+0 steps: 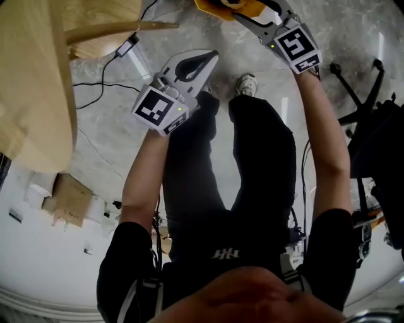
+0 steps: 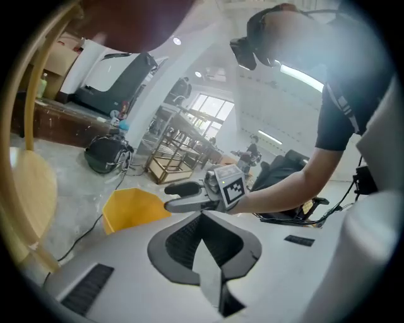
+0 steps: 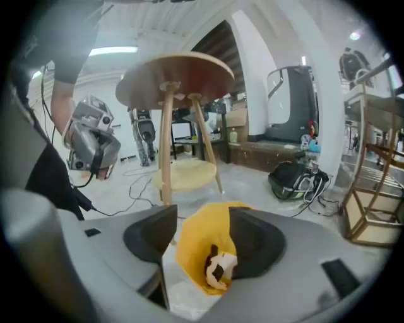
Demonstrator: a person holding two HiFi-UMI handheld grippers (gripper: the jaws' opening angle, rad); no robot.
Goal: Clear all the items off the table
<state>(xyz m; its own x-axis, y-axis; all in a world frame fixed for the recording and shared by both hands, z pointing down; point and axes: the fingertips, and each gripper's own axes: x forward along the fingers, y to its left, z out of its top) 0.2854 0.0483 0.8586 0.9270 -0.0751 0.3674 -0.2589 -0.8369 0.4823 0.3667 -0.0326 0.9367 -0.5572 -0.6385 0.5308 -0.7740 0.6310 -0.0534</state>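
Right tongs (image 3: 202,234) released over yellow plastic floor bin (image 3: 192,249), white-brown scrap (image 3: 218,268) inside. Left tongs (image 2: 203,228) clenched, empty. Lift straight up, then head for round wooden bench (image 3: 177,79).

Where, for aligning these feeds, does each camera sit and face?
Head view: on the person's head, facing steeply down at legs and floor; both forearms, left gripper and right gripper show.
Left gripper view: on the left gripper, facing along its shut jaws across the floor; right arm and torso show.
Right gripper view: on the right gripper, facing between parted jaws into the yellow bin; left arm shows.
Shared: both gripper views show the yellow bin.
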